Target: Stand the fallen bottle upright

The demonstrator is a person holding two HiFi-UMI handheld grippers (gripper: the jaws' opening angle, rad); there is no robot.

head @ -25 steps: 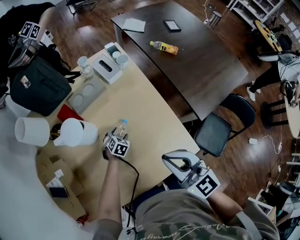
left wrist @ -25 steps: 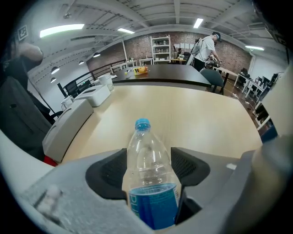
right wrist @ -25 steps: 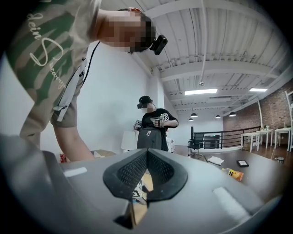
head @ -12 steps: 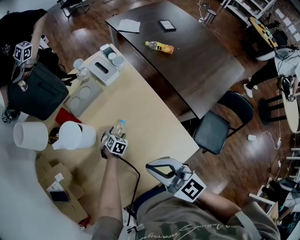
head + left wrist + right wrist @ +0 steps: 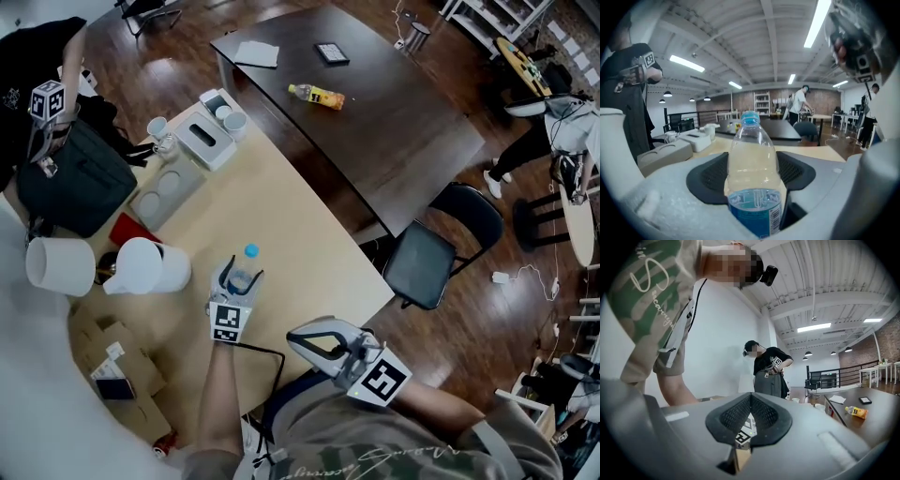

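The left hand-held gripper (image 5: 238,279) clamped the bottle (image 5: 752,173) near upright over the bench (image 5: 291,211), likely needing only setting down and release, while the right hand-held gripper (image 5: 750,423) idled, jaws together

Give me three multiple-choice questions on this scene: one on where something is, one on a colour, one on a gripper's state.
1. Where does the yellow bottle lie?
A. on the dark table
B. on the black chair
C. in a white jug

2. What colour is the cap of the clear bottle in the left gripper?
A. red
B. blue
C. white

3. How do the right gripper jaws stand?
A. wide apart
B. closed on a cup
C. together, nothing between

Answers:
1 A: the head view shows it on its side on the dark tabletop.
2 B: the left gripper view shows a blue cap.
3 C: the right gripper view shows the pads meeting with nothing held.
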